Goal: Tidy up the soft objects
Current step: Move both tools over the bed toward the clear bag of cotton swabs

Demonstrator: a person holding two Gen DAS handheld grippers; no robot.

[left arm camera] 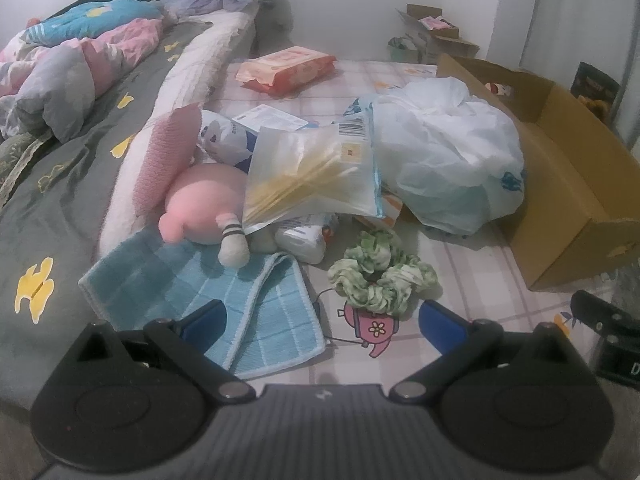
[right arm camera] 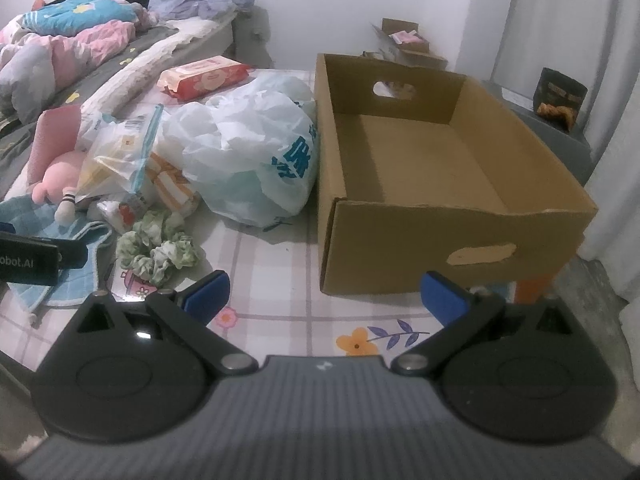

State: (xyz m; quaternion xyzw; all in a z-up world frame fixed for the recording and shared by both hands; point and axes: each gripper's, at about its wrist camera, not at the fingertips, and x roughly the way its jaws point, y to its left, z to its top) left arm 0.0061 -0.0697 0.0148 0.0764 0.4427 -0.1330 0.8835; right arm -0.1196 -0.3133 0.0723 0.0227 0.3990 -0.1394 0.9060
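A pile lies on a checked sheet: a green scrunchie [left arm camera: 382,276] [right arm camera: 156,246], a folded blue towel [left arm camera: 224,300] [right arm camera: 68,240], a pink plush toy [left arm camera: 200,208] [right arm camera: 54,182], a clear bag of yellow sticks [left arm camera: 308,172] [right arm camera: 116,152] and a crumpled white plastic bag [left arm camera: 448,152] [right arm camera: 248,148]. An open cardboard box [right arm camera: 448,184] [left arm camera: 568,184] stands empty to the right. My left gripper [left arm camera: 322,322] is open, low over the sheet just short of the scrunchie and towel. My right gripper [right arm camera: 324,296] is open in front of the box's near wall, holding nothing.
A red pack of wipes [left arm camera: 286,68] [right arm camera: 204,76] lies farther back. A bed with a grey cover [left arm camera: 60,184] and rumpled bedding [left arm camera: 80,52] runs along the left. Small cartons [right arm camera: 404,42] sit by the far wall, and a curtain [right arm camera: 560,20] hangs at the right.
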